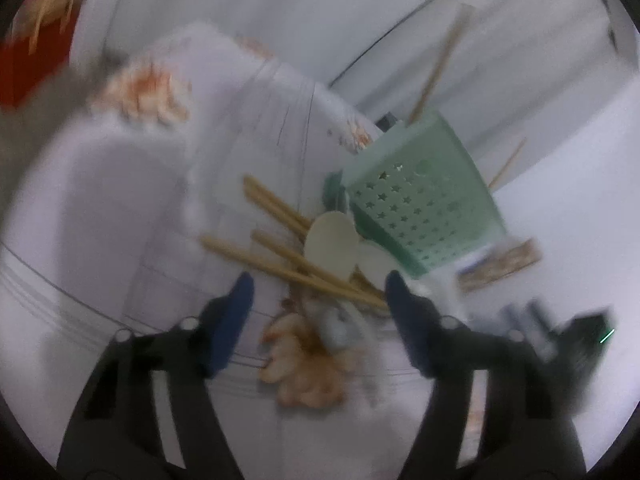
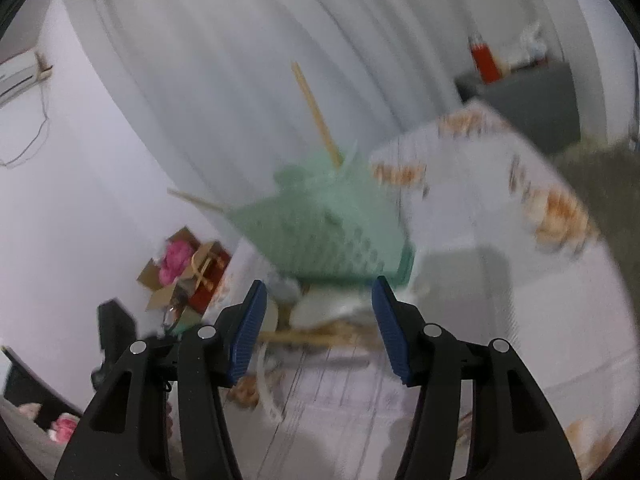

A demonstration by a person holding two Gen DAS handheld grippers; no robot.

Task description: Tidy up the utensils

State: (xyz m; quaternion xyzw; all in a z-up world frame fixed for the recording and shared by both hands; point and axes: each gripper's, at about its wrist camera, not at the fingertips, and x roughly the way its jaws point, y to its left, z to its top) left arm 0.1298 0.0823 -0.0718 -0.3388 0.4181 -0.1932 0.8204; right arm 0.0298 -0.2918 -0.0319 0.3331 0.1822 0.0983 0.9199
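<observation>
Right wrist, blurred green basket [image 2: 332, 232], chopsticks [image 2: 304, 336] half-hidden

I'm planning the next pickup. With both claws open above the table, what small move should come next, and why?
Probably lower the left claw onto the loose wooden chopsticks lying beside the green perforated plastic basket and close on one: its jaws stand open and empty just above them, and one chopstick already stands in the basket.
</observation>
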